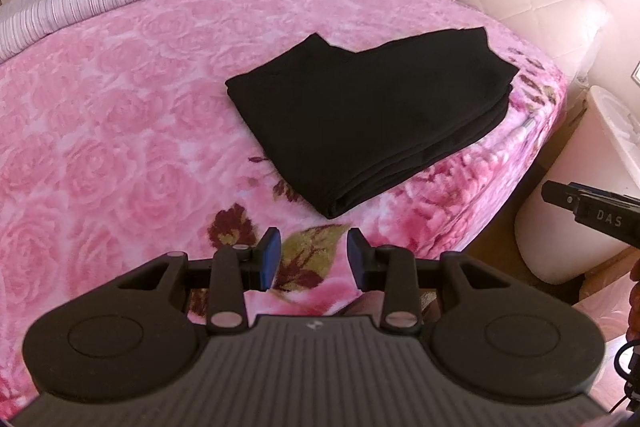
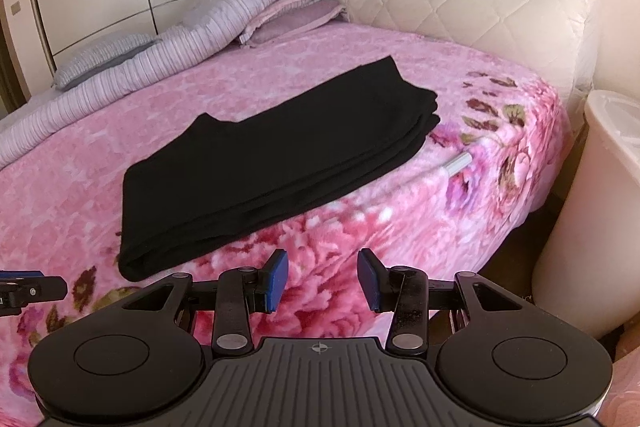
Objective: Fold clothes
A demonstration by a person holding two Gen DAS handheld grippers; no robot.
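Observation:
A black garment (image 1: 368, 115) lies folded into a flat layered stack on the pink rose-patterned bed cover (image 1: 120, 115), near the bed's corner. In the right wrist view the same black garment (image 2: 272, 163) lies ahead and to the left. My left gripper (image 1: 313, 254) is open above the cover, short of the stack's near corner, with nothing between its blue pads. My right gripper (image 2: 323, 281) is also open and empty, hovering over the bed's near edge. The right gripper's tip (image 1: 592, 207) shows at the right edge of the left view.
A folded striped quilt (image 2: 192, 39) and pillows (image 2: 100, 55) lie at the far side of the bed. A quilted cream headboard (image 2: 472, 3) curves behind. A cream rounded bedside unit (image 2: 592, 219) stands right of the bed. A small white tube (image 2: 460, 161) rests on the cover beside the stack.

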